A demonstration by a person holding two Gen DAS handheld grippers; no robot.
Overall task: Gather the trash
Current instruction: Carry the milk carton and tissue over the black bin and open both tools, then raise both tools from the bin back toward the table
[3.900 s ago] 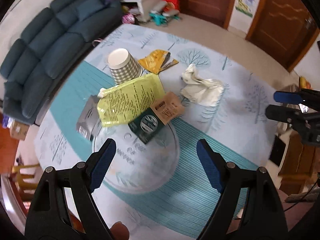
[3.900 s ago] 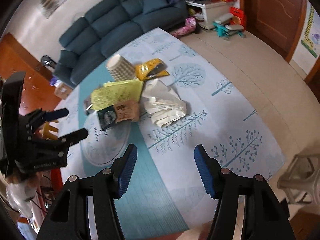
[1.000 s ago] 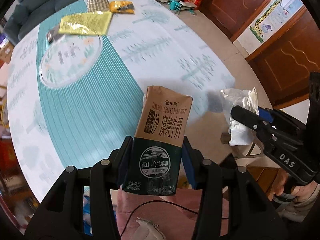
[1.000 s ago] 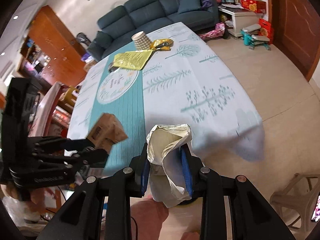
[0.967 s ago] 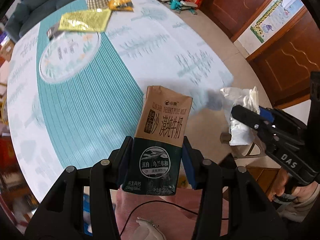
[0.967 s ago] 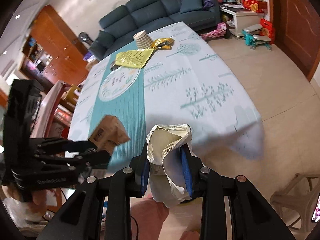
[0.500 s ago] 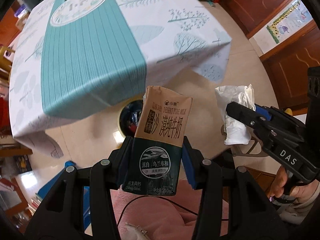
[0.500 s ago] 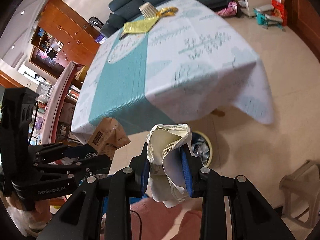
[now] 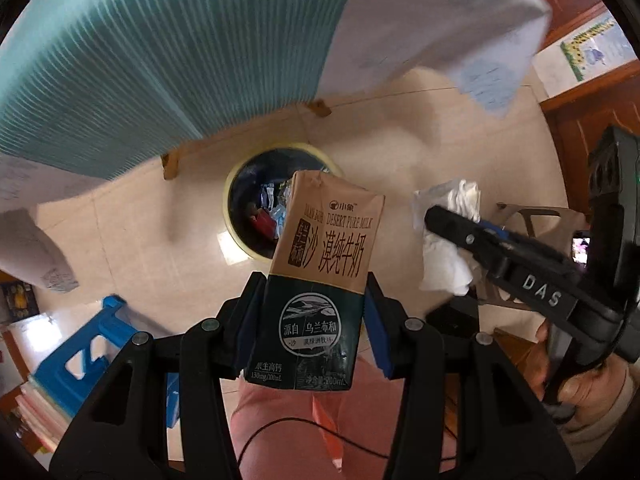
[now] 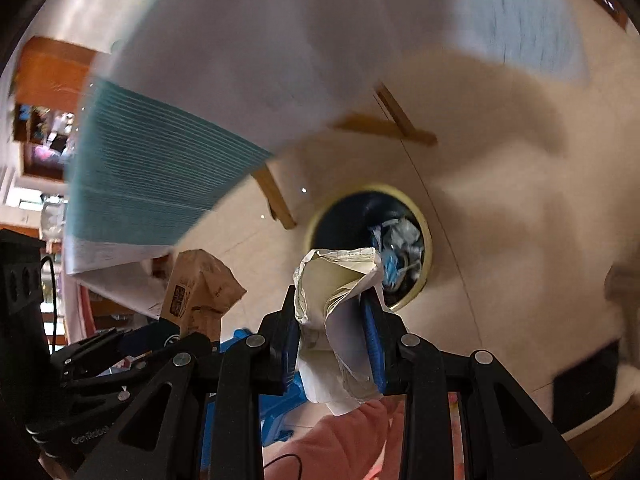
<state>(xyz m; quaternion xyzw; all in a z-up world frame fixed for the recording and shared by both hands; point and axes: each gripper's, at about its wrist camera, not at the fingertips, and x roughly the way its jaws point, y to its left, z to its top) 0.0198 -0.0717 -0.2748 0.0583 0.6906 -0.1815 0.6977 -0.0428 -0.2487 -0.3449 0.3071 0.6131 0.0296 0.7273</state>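
Two grippers hold rubbish above a floor bin beside the table.

The left gripper (image 9: 312, 320) is clamped on the dark lower half of a milk carton (image 9: 324, 264), its tan top overlapping the yellow-rimmed bin (image 9: 236, 236) below. The right gripper (image 10: 332, 332) pinches a crumpled white paper wad (image 10: 340, 300) with the bin (image 10: 426, 252) just beyond. The bin's contents, blurred, look like wrappers. The tablecloth (image 9: 168, 40) hangs above.

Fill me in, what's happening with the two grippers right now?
A person is clearing trash. The left gripper is clamped on a milk carton, and the right gripper grips crumpled white paper. Both hang over the floor near a yellow-rimmed bin that already holds trash, beside the cloth-covered table. Nothing is dropped yet.
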